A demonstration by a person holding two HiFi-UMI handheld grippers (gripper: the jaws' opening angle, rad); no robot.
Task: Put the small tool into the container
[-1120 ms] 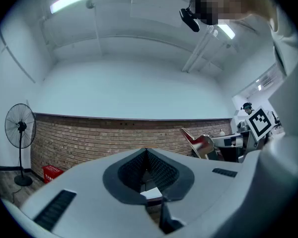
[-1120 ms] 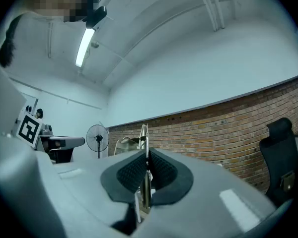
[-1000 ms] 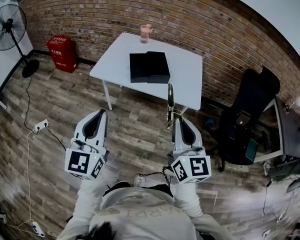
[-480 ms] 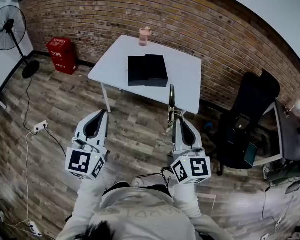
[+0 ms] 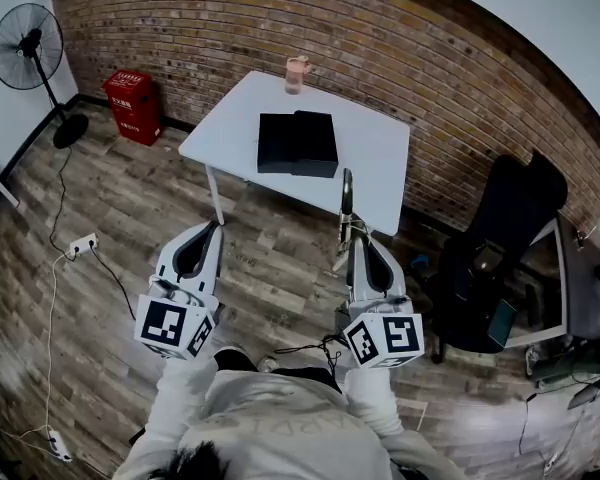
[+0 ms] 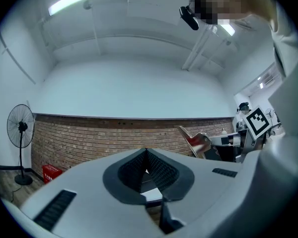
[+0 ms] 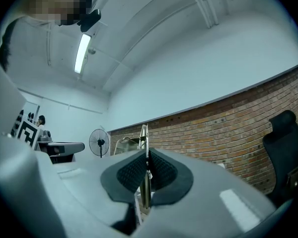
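Note:
The small tool [image 5: 346,206] is a slim metal piece that stands up out of my right gripper [image 5: 359,242], which is shut on its lower end. In the right gripper view the brass-coloured tool [image 7: 145,175] runs up between the ribbed pads, past my right gripper [image 7: 146,158]. The container is a black open box [image 5: 297,144] on the white table [image 5: 375,163], some way ahead of both grippers. My left gripper [image 5: 211,230] hangs over the wooden floor with its jaws together and nothing in them; the left gripper [image 6: 146,155] shows the same in its own view.
A pink cup [image 5: 296,73] stands at the table's far edge by the brick wall. A fan [image 5: 28,50] and a red crate [image 5: 137,103] are at the left. A black office chair [image 5: 500,238] is at the right. A power strip [image 5: 81,245] with cables lies on the floor.
The view has shifted a little, so the table and box sit slightly lower and to the right. Both grippers keep their pose, the tool still held upright.

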